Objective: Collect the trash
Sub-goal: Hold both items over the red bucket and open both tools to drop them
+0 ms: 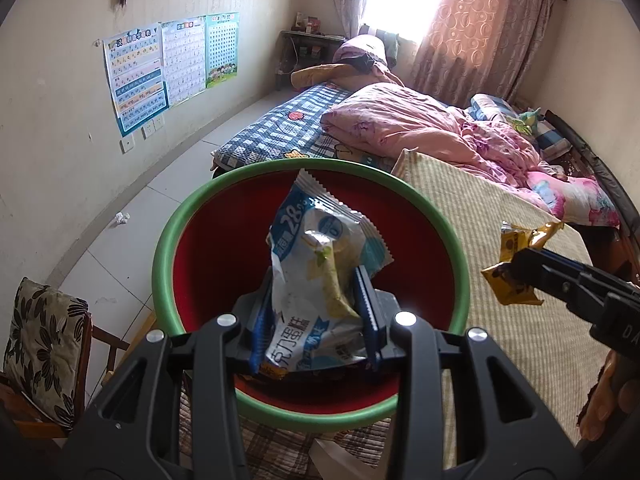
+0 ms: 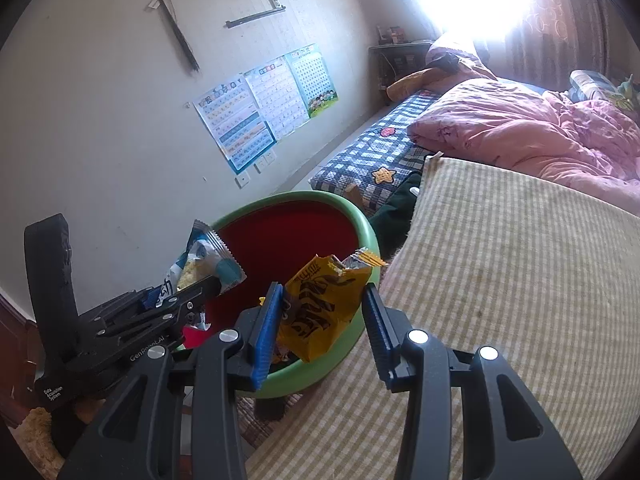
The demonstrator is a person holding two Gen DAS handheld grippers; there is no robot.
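Observation:
My left gripper (image 1: 316, 300) is shut on a blue and white snack wrapper (image 1: 320, 248) and holds it over the red inside of a green-rimmed bin (image 1: 168, 248). My right gripper (image 2: 324, 304) is partly open around a yellow snack wrapper (image 2: 324, 300), which hangs against the left finger over the bin's rim (image 2: 372, 240). In the left wrist view the right gripper (image 1: 516, 268) and its yellow wrapper (image 1: 512, 244) are to the right of the bin. In the right wrist view the left gripper (image 2: 208, 284) and its wrapper (image 2: 208, 260) are over the bin's left side.
A bed with a striped beige cover (image 1: 500, 240), a pink quilt (image 1: 400, 124) and a checked blue sheet (image 1: 280, 128) lies to the right of the bin. A crumpled white paper (image 1: 121, 218) lies on the tiled floor by the wall. A cushioned wooden chair (image 1: 44, 344) stands at left.

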